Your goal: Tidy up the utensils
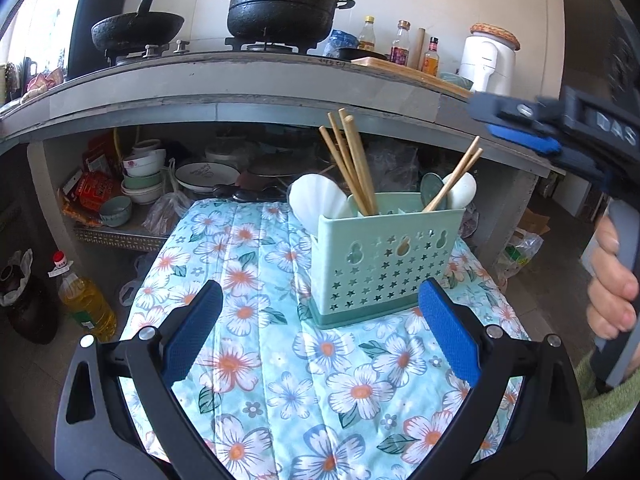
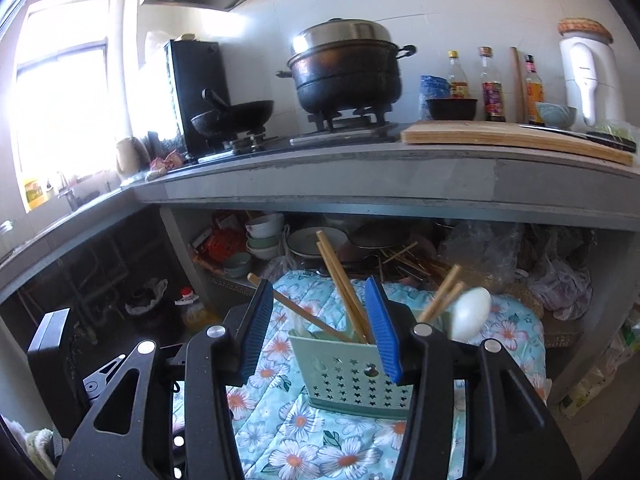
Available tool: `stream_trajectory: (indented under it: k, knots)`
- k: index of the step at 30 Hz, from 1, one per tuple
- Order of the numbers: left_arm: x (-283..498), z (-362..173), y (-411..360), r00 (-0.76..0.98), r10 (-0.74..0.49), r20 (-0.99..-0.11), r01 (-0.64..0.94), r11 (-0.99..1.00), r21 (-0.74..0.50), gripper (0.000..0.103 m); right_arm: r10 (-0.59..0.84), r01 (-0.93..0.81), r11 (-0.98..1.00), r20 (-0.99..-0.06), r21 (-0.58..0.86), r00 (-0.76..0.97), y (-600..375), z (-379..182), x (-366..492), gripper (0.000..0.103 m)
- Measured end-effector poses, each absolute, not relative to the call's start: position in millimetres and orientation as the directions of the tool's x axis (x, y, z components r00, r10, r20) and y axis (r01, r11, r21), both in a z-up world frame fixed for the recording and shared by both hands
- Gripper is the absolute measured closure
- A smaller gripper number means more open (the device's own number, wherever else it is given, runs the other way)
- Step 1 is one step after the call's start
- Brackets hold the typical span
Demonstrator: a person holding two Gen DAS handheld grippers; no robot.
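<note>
Holder: the green utensil holder point(image 1: 390, 258) stands on the flowery cloth point(image 1: 280, 380).
Inside: chopsticks point(image 1: 352, 160) and spoons point(image 1: 316, 200).
Left gripper point(image 1: 320, 336): jaws wide apart, empty.
Right gripper point(image 2: 320, 328): jaws apart above the holder, gripping nothing.

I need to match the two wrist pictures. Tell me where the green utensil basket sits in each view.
Left wrist view: utensil basket right of centre, on the flowered cloth.
Right wrist view: the basket low at centre, partly behind a blue pad.
Shared landmark: the big black pot on the stove.

Bare floral cloth point(image 1: 280, 380) fronts the caddy point(image 1: 384, 264); chopsticks point(image 1: 352, 160) block above.
</note>
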State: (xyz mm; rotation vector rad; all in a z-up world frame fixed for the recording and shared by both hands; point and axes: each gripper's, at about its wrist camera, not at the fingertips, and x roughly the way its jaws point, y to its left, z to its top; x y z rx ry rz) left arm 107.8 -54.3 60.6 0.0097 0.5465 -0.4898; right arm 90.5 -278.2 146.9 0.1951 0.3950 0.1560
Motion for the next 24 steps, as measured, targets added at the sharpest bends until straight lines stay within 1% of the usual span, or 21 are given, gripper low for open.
stream_trajectory:
  k: [2, 4, 6, 7, 9, 10, 12, 14, 16, 20, 24]
  knots:
    - [110, 60, -54, 0.745, -0.435, -0.506, 0.437, 0.891, -0.123, 0.009, 0.163, -0.066, 0.963, -0.372, 0.261, 0.914, -290, 138, 79, 0.056]
    - [111, 59, -55, 0.747, -0.424, -0.512, 0.424, 0.897, -0.126, 0.009, 0.108, 0.000, 0.963, -0.386, 0.269, 0.916, -298, 127, 66, 0.055]
    - [111, 59, -56, 0.749, -0.414, -0.517, 0.412, 0.902, -0.125, 0.009, 0.047, 0.064, 0.967, -0.418, 0.247, 0.907, -300, 114, 56, 0.048]
    - [112, 58, -57, 0.751, -0.407, -0.520, 0.405, 0.906, -0.124, 0.009, 0.013, 0.096, 0.970, -0.439, 0.224, 0.899, -299, 107, 53, 0.046]
    - [112, 58, -59, 0.760, -0.385, -0.523, 0.387, 0.915, -0.111, 0.009, -0.050, 0.147, 0.975, -0.484, 0.165, 0.874, -294, 92, 48, 0.037]
    - [112, 58, -62, 0.776, -0.345, -0.528, 0.358, 0.930, -0.081, 0.009, -0.071, 0.164, 0.976, -0.497, 0.147, 0.865, -292, 87, 47, 0.034]
    - [110, 59, -65, 0.808, -0.272, -0.522, 0.302, 0.953, -0.029, 0.009, -0.119, 0.202, 0.974, -0.524, 0.105, 0.844, -286, 74, 44, 0.025]
    - [107, 60, -65, 0.839, -0.214, -0.501, 0.246, 0.969, -0.002, 0.009, -0.165, 0.236, 0.969, -0.538, 0.067, 0.827, -281, 63, 41, 0.021]
    - [103, 64, -65, 0.864, -0.165, -0.475, 0.195, 0.981, 0.013, 0.009, -0.198, 0.258, 0.966, -0.541, 0.037, 0.817, -277, 57, 39, 0.019]
    - [95, 73, -65, 0.887, -0.113, -0.448, 0.144, 0.989, 0.036, 0.009, -0.232, 0.273, 0.962, -0.549, -0.006, 0.803, -273, 53, 38, 0.015]
    - [95, 77, -64, 0.883, -0.067, -0.465, 0.101, 0.994, 0.049, 0.009, -0.245, 0.276, 0.961, -0.544, -0.025, 0.803, -273, 55, 36, 0.014]
